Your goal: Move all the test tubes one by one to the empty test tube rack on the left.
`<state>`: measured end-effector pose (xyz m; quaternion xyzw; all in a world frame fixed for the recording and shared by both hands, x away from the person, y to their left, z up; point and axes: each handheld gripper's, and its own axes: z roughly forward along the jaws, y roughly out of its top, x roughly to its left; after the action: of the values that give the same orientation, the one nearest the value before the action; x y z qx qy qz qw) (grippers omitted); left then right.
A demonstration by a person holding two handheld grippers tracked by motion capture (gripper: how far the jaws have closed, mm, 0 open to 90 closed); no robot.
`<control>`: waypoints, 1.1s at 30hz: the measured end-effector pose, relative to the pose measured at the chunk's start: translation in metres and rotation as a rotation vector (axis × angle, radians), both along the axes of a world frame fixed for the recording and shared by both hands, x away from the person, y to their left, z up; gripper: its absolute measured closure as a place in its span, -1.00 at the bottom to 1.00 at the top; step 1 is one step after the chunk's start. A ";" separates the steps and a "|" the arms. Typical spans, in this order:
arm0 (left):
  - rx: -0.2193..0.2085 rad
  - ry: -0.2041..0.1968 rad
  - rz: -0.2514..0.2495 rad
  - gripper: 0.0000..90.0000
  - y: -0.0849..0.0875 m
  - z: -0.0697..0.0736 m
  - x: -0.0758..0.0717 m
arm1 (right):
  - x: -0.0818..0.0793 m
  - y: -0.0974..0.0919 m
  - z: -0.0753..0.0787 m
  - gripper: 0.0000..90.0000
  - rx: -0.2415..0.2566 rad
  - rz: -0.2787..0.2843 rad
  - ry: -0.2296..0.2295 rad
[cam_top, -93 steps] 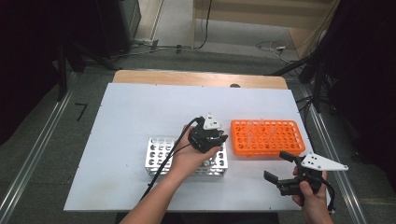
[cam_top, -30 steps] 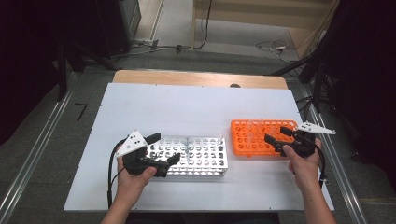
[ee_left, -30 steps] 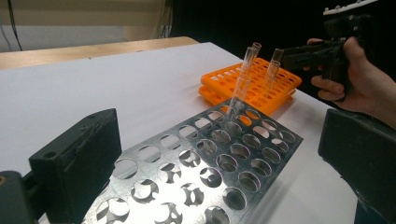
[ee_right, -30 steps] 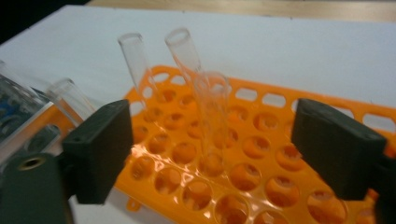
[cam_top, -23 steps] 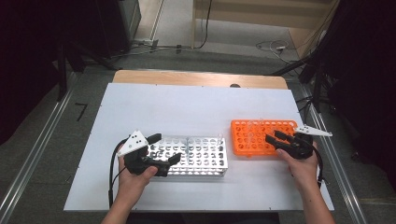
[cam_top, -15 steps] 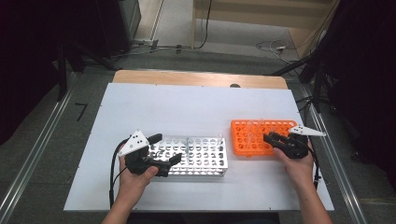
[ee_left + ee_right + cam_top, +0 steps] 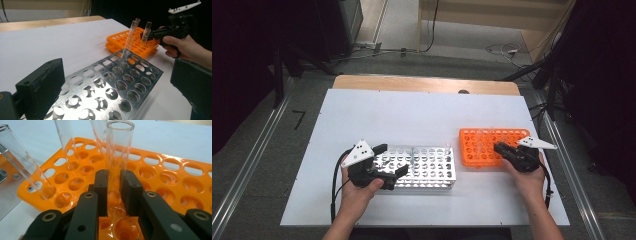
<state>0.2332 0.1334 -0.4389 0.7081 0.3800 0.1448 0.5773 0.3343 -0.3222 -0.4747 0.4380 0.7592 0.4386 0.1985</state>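
An orange tube rack [image 7: 482, 145] stands at the right of the white table, with several glass tubes upright in it. My right gripper [image 7: 113, 176] has just been closing and is now shut on one glass tube [image 7: 118, 145] standing in that orange rack [image 7: 162, 167]. In the left gripper view the same gripper [image 7: 150, 35] pinches the tube [image 7: 146, 32]. A metal rack [image 7: 422, 167] lies at centre with one tube [image 7: 128, 45] in its far end. My left gripper [image 7: 392, 160] stands open, jaws straddling the metal rack's left end.
Two more tubes [image 7: 63, 137] rise from the orange rack just beyond the held one, and another [image 7: 20, 162] leans at its left corner. The white table [image 7: 412, 115] stretches bare behind both racks. A wooden strip [image 7: 422, 82] runs along its far edge.
The right gripper shifted a little left over the orange rack and its jaws shut on a tube. Longer ago the left hand left the metal rack's right end for its left end.
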 end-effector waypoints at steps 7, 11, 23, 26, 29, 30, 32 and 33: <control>-0.001 -0.001 -0.001 -1.00 0.000 0.000 0.000 | -0.005 -0.003 0.010 0.64 0.024 -0.010 -0.043; 0.003 -0.003 -0.003 -1.00 -0.001 0.001 -0.001 | -0.009 -0.004 0.021 0.64 0.050 -0.009 -0.062; 0.007 -0.010 -0.008 -1.00 -0.004 0.003 -0.003 | -0.023 0.000 0.047 0.64 0.098 0.054 -0.086; 0.008 -0.016 -0.008 -1.00 -0.004 0.004 -0.003 | -0.026 0.005 0.052 0.64 0.108 0.083 -0.092; 0.008 -0.020 -0.008 -1.00 -0.004 0.005 -0.004 | -0.030 0.010 0.058 0.64 0.101 0.104 -0.098; 0.005 -0.019 -0.008 -1.00 -0.004 0.005 -0.004 | -0.030 0.011 0.059 0.64 0.103 0.111 -0.098; 0.005 -0.020 -0.008 -1.00 -0.004 0.006 -0.004 | -0.032 0.014 0.062 0.64 0.101 0.119 -0.099; 0.006 -0.021 -0.008 -1.00 -0.004 0.006 -0.004 | -0.033 0.015 0.063 0.64 0.104 0.126 -0.098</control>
<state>0.2293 0.1291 -0.4332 0.7099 0.3707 0.1508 0.5796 0.3013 -0.3071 -0.4119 0.3772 0.7508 0.5099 0.1846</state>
